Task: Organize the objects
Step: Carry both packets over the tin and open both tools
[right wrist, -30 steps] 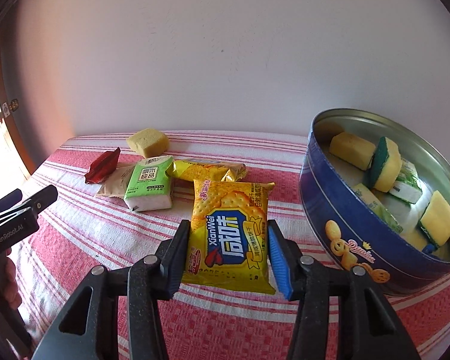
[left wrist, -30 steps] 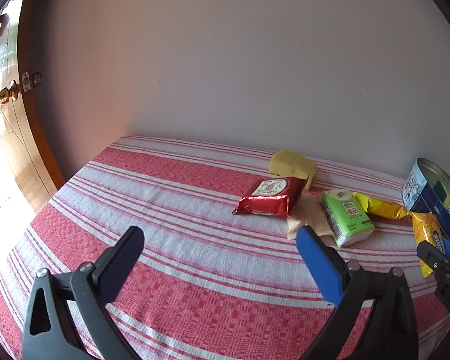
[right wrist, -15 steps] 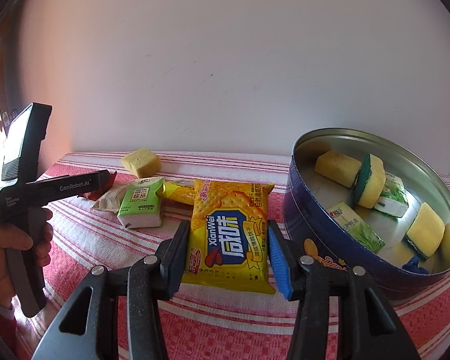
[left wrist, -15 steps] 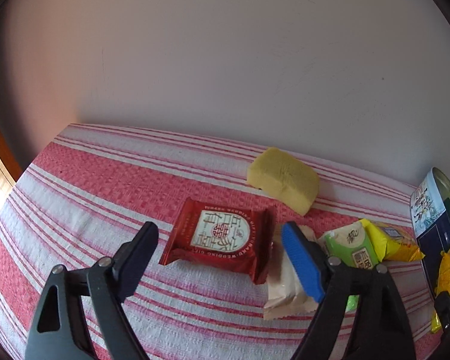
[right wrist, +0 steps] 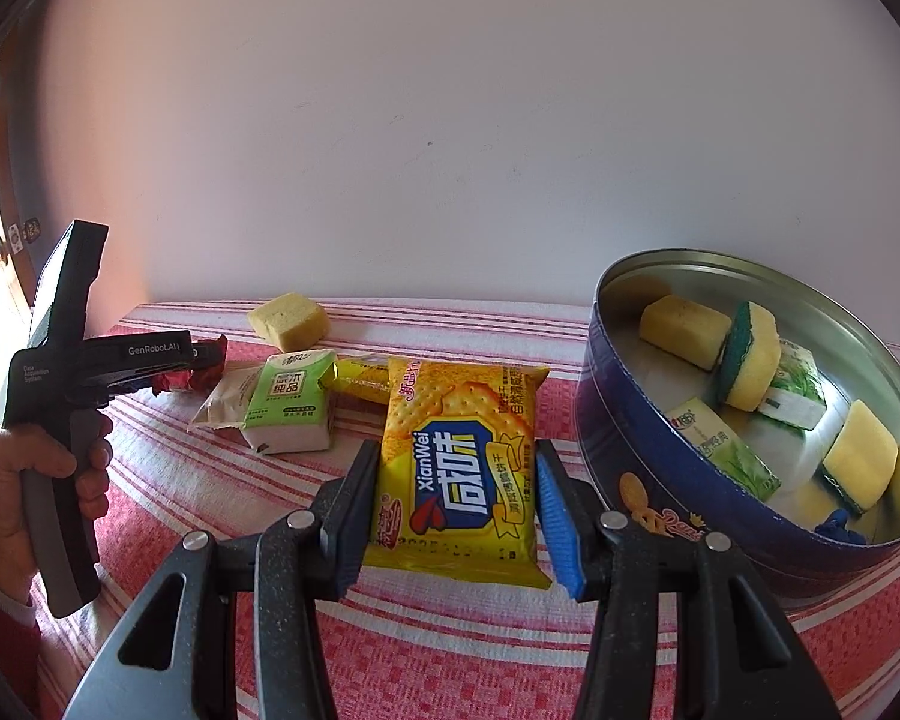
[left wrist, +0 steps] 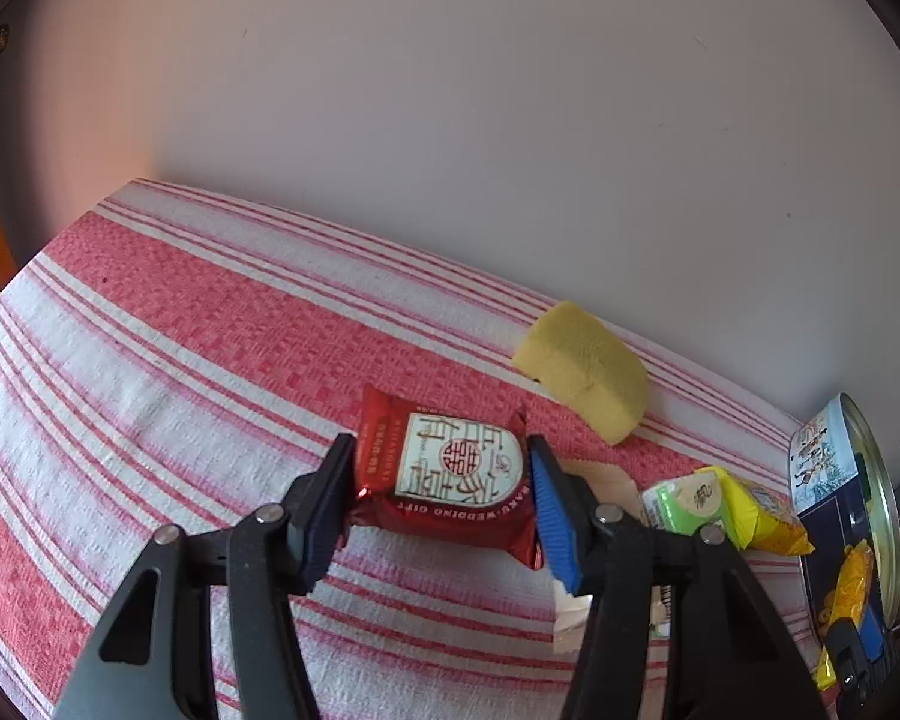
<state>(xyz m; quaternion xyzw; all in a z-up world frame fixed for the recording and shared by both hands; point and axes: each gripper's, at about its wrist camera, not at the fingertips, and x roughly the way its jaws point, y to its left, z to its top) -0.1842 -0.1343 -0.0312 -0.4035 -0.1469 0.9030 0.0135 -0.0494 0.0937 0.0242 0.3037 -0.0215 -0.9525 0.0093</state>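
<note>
Red packet: a foil snack packet [left wrist: 456, 474] sits squarely between the two fingers of my left tool [left wrist: 441, 504], its long axis crosswise to them, label facing up.
Left tool state: narrowed onto the red packet's two short ends, both pads touching foil; I judge it gripped, though whether it is off the striped cloth I cannot tell.
Yellow cracker pack: clamped by its long sides in my right tool [right wrist: 453, 510], its length running straight ahead of the fingers, raised off the counter [right wrist: 450, 648].
Blue tin: the open round tin [right wrist: 648, 456] lies ahead and to the right of my right tool, just beside the cracker pack, already holding sponges and green packets.
Deciding relation: from my left tool the tin [left wrist: 834, 480] lies far to the right, past the green tissue pack [left wrist: 681, 504]. My right tool is much the nearer, so I judge it should drop first.
Left behind: a yellow sponge [left wrist: 582, 372] beyond my left tool, near the wall.
</note>
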